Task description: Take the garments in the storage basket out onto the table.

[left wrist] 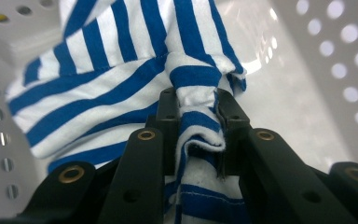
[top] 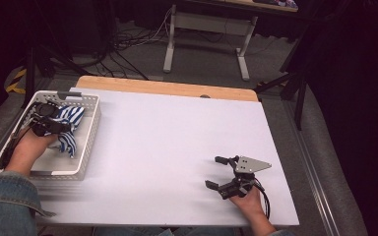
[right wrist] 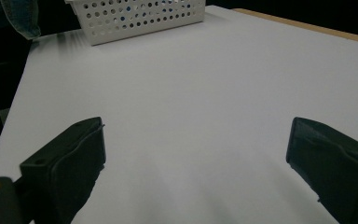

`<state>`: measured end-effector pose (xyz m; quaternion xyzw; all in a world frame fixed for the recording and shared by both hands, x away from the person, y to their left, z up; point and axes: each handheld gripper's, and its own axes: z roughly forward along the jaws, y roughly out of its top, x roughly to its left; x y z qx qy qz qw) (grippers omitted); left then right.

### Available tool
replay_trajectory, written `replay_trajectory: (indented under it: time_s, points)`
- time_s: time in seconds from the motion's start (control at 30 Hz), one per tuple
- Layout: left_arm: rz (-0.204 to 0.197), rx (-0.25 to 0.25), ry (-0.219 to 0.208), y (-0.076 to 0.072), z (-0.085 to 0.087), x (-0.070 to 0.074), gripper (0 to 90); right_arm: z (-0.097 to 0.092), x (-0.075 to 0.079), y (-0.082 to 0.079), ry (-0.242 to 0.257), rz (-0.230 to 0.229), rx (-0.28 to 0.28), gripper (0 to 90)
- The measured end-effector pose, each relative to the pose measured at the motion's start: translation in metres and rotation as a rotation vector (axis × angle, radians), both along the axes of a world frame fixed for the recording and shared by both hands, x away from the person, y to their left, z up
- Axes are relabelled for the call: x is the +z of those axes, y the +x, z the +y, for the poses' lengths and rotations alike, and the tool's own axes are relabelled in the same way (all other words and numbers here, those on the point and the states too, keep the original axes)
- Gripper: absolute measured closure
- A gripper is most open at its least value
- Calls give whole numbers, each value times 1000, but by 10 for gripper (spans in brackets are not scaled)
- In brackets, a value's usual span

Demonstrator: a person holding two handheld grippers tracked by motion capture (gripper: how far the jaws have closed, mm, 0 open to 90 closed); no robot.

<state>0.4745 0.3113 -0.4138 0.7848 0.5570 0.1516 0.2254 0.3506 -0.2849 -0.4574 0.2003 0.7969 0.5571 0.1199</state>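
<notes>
While the person's left forearm reached in from the lower left of the high view, the left gripper point(top: 47, 123) sat inside the white perforated basket point(top: 89, 142) at the tabletop's left edge, its hand low against the basket's near end and a denim sleeve point(top: 7, 201) covering the forearm behind it. Its fingers point(left wrist: 168, 123) were pinching a bunched fold of the blue-and-white striped cloth point(left wrist: 102, 84); in the left gripper view the fabric was squeezed into a narrow ridge between the two black pads, with more of it spilling below and spreading away to the upper left. The cloth lay in the far half of the basket, draped toward the right wall in the high view.

The right gripper point(top: 224, 173) rested low over the white tabletop point(top: 177, 132) near its front right, well apart from the basket, held by a hand coming up from the bottom edge, its grey three-cornered plate on top and its cable trailing back past the wrist. Its fingers point(right wrist: 70, 158) were spread wide with only bare tabletop between them.

No brand, label or writing could be read on anything. A wooden strip point(top: 167, 88) ran along the tabletop's far edge; beyond it stood the legs of another desk point(top: 170, 49) and loose cables on the floor. Nothing lay between the two grippers.
</notes>
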Motion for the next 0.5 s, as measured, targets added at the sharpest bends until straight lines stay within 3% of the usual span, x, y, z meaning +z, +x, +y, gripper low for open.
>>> replay_trajectory:
  time_s: [0.5]
  points:
    - [-201,69,-177,-26,15,26,764,0,0,0,1,1,-1,53]
